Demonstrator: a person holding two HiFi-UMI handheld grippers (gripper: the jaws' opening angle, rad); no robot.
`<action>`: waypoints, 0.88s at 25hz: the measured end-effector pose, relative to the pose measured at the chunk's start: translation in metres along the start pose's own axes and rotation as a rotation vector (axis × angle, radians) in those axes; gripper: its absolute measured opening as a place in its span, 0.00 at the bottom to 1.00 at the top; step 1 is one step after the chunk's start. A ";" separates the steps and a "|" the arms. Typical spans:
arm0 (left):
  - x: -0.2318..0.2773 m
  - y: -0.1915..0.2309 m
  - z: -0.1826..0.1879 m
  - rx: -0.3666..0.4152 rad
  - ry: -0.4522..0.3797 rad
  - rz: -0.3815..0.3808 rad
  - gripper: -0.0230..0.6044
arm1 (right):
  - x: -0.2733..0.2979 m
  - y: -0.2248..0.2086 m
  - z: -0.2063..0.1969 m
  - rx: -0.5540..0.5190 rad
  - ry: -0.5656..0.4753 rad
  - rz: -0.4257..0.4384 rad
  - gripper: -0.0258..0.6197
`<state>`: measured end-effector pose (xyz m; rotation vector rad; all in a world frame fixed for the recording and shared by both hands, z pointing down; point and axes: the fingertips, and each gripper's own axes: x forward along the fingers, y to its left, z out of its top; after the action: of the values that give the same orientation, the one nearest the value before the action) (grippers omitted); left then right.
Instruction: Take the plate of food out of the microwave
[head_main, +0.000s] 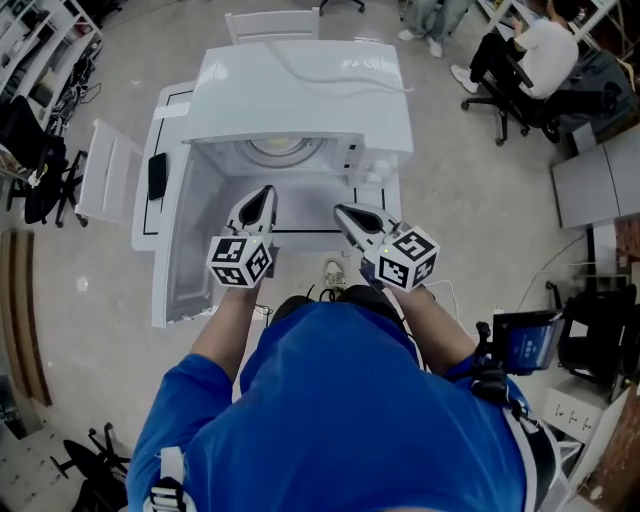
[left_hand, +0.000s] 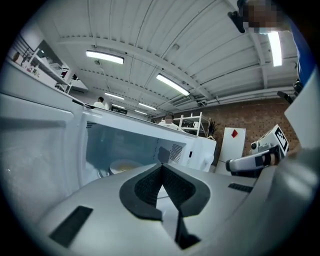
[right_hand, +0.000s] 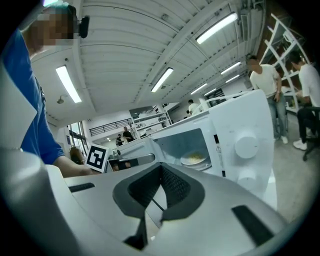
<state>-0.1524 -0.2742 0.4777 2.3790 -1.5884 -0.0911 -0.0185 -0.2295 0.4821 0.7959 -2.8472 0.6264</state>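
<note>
**Head view.** My left gripper (head_main: 262, 198) and right gripper (head_main: 342, 212) reach forward side by side, close to level, at the open front of the microwave (head_main: 300, 95). Both point into its cavity, and my forearms run back to my blue sleeves. The door (head_main: 178, 250) stands swung out on the microwave's left side, just beside my left gripper. Nothing lies between my tips and the opening. The plate of food (head_main: 282, 150) sits inside the cavity, beyond both tips. A small black object (head_main: 157, 175) lies on the table (head_main: 143, 215) to the left of the microwave. Count: one microwave, one plate, two grippers, and two white chairs (head_main: 105, 170), one to the left of the microwave and one behind it.

**Left gripper view.** My left jaws are pressed pad to pad, with nothing between them. The plate rests low in the cavity, up and to the left of my tips, and the open door fills the left edge. My right gripper shows to the right of the microwave.

**Right gripper view.** My right jaws are likewise clenched together and empty. The microwave stands ahead, slightly right, with the plate inside bearing yellowish food. Two round knobs (right_hand: 247, 146) sit one above the other on its front panel, right of the cavity. Two people (right_hand: 262, 80) stand to the right of the microwave.
</note>
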 end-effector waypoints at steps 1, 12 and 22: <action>0.007 0.003 -0.002 0.021 0.012 0.004 0.05 | 0.003 -0.003 0.000 -0.001 0.004 0.003 0.04; 0.074 0.042 -0.038 0.436 0.235 0.032 0.05 | 0.013 -0.018 -0.002 -0.020 0.037 0.016 0.04; 0.118 0.058 -0.076 0.787 0.449 -0.013 0.15 | 0.000 -0.036 -0.006 0.012 0.038 -0.021 0.04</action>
<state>-0.1424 -0.3876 0.5781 2.6400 -1.5472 1.1775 0.0002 -0.2547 0.5007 0.8063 -2.7997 0.6492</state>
